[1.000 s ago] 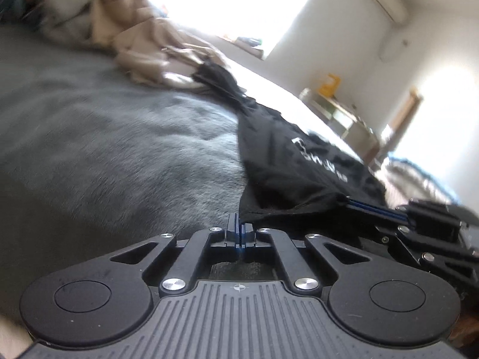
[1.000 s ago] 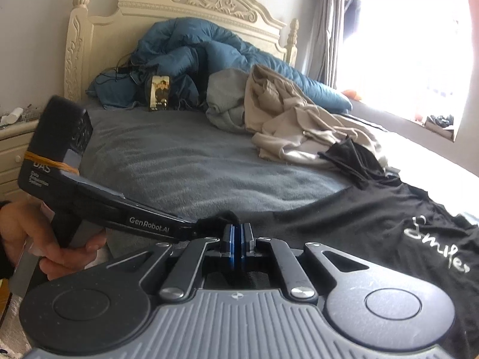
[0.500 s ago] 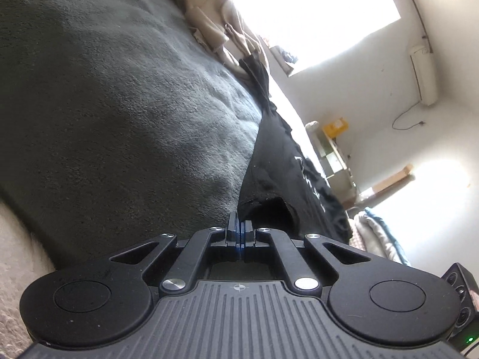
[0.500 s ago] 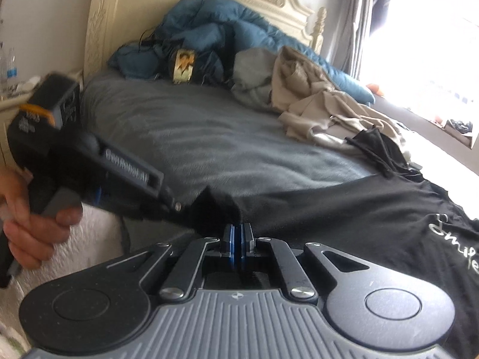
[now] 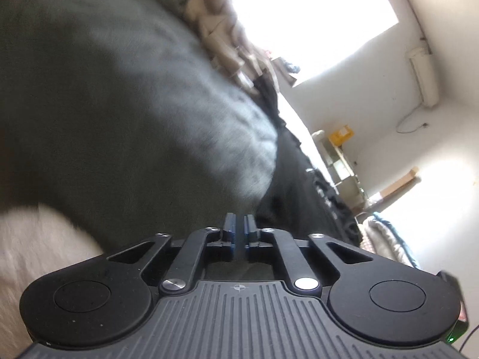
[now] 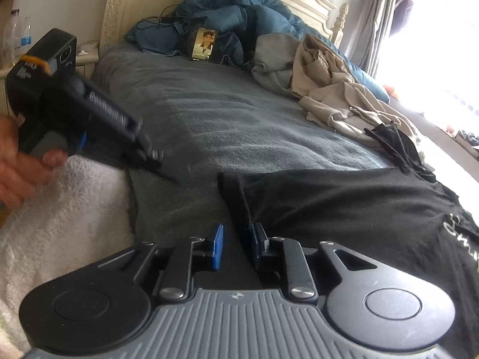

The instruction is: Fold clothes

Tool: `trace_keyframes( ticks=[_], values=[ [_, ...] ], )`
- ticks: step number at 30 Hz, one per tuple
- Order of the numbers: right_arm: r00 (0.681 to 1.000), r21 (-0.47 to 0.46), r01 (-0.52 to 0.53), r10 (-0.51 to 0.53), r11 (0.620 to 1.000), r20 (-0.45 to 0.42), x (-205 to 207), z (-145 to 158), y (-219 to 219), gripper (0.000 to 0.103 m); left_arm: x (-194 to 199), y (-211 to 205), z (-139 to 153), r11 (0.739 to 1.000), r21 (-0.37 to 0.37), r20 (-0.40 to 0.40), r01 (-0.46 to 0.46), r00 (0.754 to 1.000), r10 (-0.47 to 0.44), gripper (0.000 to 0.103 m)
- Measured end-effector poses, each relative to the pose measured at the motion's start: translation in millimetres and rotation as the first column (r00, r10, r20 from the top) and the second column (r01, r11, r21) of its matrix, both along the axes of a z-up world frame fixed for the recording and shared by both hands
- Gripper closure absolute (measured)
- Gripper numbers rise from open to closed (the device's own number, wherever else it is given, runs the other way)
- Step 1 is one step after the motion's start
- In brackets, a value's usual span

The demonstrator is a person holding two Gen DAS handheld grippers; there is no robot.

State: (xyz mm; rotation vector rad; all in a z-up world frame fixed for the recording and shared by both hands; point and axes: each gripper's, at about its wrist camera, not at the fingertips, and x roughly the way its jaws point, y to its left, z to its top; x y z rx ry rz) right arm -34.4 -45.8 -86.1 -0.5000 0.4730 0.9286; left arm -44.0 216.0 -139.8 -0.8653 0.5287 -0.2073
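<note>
Black T-shirt (image 6: 344,206): spread flat on the grey blanket (image 6: 227,119) of the bed, white lettering at its right edge, near corner folded over just ahead of the right claw (image 6: 235,246). Right claw: released, jaws apart, nothing between them. Left claw (image 5: 239,230): jaws slightly parted, empty, beside the shirt's edge. Beige garment (image 6: 329,86) and grey garment (image 6: 275,56): heaped near the blue duvet (image 6: 236,9). White towel (image 6: 60,209): at the bed's near edge.

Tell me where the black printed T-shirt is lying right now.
In the right wrist view the black printed T-shirt lies flat on the dark grey bed blanket, filling the lower right just beyond the open right gripper, below the beige garment pile.
</note>
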Motion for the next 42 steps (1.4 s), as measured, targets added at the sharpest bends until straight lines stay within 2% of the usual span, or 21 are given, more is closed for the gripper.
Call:
trace_keyframes(
  ticks=[1,2,4,5,7,9,10,12,13,15,17,19,23,27,29,30,32,36,39,41,42],
  values=[
    [1.0,0.019,0.011,-0.011,1.0,-0.025,0,3,-7,0.082,3,-1,6,1.0,0.01,0.015,0.014,1.0,-0.014,0.084],
    [0.998,0.039,0.024,-0.022,0.999,-0.053,0,6,-15,0.082,8,-3,11,0.999,0.024,0.029,0.035,0.999,-0.035,0.081],
    [0.989,0.094,0.082,-0.069,0.992,-0.131,1,14,-41,0.082,23,-11,20,0.995,0.06,0.053,0.084,0.995,-0.087,0.069],
    [0.981,0.119,0.122,-0.101,0.985,-0.165,2,18,-57,0.082,33,-17,23,0.991,0.09,0.046,0.1,0.993,-0.105,0.067],
    [0.951,0.162,0.24,-0.199,0.957,-0.236,5,24,-98,0.082,53,-27,24,0.981,0.143,0.021,0.131,0.991,-0.135,0.066],
    [0.898,0.2,0.385,-0.316,0.901,-0.306,6,31,-148,0.082,69,-33,21,0.971,0.178,-0.017,0.158,0.987,-0.157,0.066],
    [0.863,0.216,0.46,-0.376,0.861,-0.337,5,35,-175,0.082,75,-34,18,0.968,0.188,-0.039,0.168,0.986,-0.164,0.066],
    [0.779,0.248,0.606,-0.501,0.756,-0.377,0,41,-230,0.082,79,-35,17,0.963,0.2,-0.055,0.181,0.983,-0.173,0.066],
    [0.726,0.265,0.677,-0.561,0.687,-0.398,-4,42,-259,0.081,79,-36,17,0.961,0.205,-0.061,0.185,0.983,-0.176,0.066],
    [0.599,0.291,0.8,-0.669,0.524,-0.441,-12,42,-315,0.071,78,-37,19,0.957,0.212,-0.075,0.196,0.98,-0.184,0.066],
    [0.492,0.304,0.87,-0.721,0.389,-0.487,-18,36,-357,0.068,77,-40,21,0.952,0.229,-0.092,0.205,0.978,-0.188,0.066],
    [0.435,0.315,0.899,-0.703,0.304,-0.562,-20,26,-388,0.068,77,-44,24,0.944,0.254,-0.109,0.21,0.976,-0.187,0.066],
    [0.424,0.3,0.905,-0.587,0.301,-0.69,-10,-4,-406,0.068,75,-53,29,0.927,0.303,-0.144,0.22,0.972,-0.184,0.067],
    [0.43,0.268,0.898,-0.563,0.349,-0.706,-3,-25,-398,0.068,75,-63,34,0.908,0.356,-0.175,0.22,0.97,-0.167,0.071],
    [0.439,0.26,0.891,-0.564,0.372,-0.699,-3,-29,-395,0.076,73,-68,36,0.892,0.4,-0.19,0.211,0.971,-0.145,0.083],
    [0.448,0.261,0.887,-0.571,0.382,-0.688,-6,-27,-393,0.1,72,-69,36,0.888,0.409,-0.198,0.211,0.97,-0.14,0.09],
    [0.467,0.263,0.877,-0.585,0.402,-0.664,-11,-22,-391,0.101,70,-70,39,0.892,0.401,-0.203,0.21,0.97,-0.137,0.098],
    [0.501,0.297,0.861,-0.596,0.412,-0.628,-27,-2,-390,0.102,66,-76,47,0.864,0.457,-0.22,0.212,0.968,-0.121,0.099],
    [0.46,0.225,0.88,-0.637,0.418,-0.619,-21,-14,-389,0.102,69,-80,42,0.853,0.472,-0.246,0.224,0.962,-0.117,0.099],
    [0.416,0.178,0.897,-0.637,0.405,-0.649,-16,-26,-391,0.103,69,-83,42,0.841,0.49,-0.249,0.229,0.961,-0.117,0.099],
    [0.398,0.15,0.904,-0.665,0.4,-0.632,-16,-27,-391,0.103,70,-84,42,0.835,0.499,-0.25,0.232,0.961,-0.117,0.098]
  ],
)
